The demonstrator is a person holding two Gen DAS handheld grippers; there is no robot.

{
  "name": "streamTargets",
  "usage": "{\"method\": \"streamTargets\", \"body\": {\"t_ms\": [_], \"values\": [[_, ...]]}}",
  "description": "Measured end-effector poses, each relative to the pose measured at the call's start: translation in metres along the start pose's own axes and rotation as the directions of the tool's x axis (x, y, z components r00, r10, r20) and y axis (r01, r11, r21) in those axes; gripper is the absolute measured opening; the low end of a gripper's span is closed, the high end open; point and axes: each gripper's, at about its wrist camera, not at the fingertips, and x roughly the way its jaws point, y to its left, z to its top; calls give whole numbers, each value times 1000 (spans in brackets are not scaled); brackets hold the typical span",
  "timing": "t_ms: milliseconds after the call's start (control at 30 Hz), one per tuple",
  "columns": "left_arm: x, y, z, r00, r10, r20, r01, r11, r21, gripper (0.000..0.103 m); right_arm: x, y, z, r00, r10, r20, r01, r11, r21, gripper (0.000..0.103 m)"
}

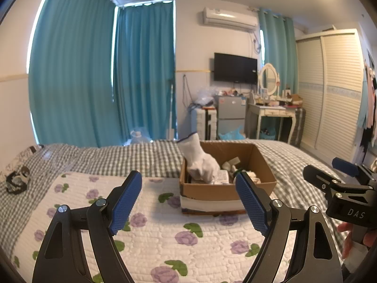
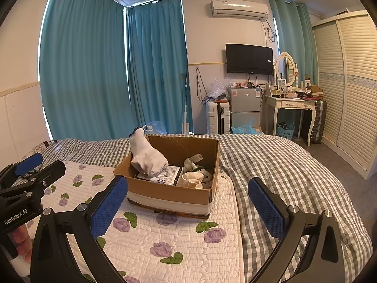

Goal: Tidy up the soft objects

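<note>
a white sock [image 2: 147, 156] sticks up out of a brown cardboard box [image 2: 169, 192], leaning on the box's left wall with its blue-edged top poking above the rim and its fat end down inside. next to it in the box lie a flat printed packet [image 2: 166, 174], a cream soft bundle [image 2: 192, 179] and some pale rolled things at the back. the box sits on a white quilted pad with purple flowers [image 2: 165, 235], and the pad lies on a bed with a grey checked cover [image 2: 278, 165]. in the left wrist view a small black and white soft thing [image 1: 17, 180] lies far off on the left side of the bed, well apart from the box. the left gripper [image 1: 188, 202] hangs above the flowered pad, just before the box, with its two blue pads spread wide and nothing between them. the right gripper [image 2: 187, 206] hangs near the box's front right corner, its blue pads spread wide too, holding nothing. each claw shows at the edge of the other's view. behind the bed are teal curtains [image 2: 94, 70], a dark tv [image 2: 249, 59] on the wall, a small grey fridge [image 2: 243, 106], a white dressing table [image 2: 294, 108] with an oval mirror, and a cream wardrobe [image 2: 348, 82].
</note>
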Motion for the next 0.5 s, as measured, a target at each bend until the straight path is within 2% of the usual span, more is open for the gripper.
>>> {"method": "streamTargets", "body": {"t_ms": [500], "values": [[-5, -4, 0, 1000, 9, 13, -9, 1000, 2, 83, 1, 0, 0, 1000, 0, -2, 0, 1000, 1, 103]]}}
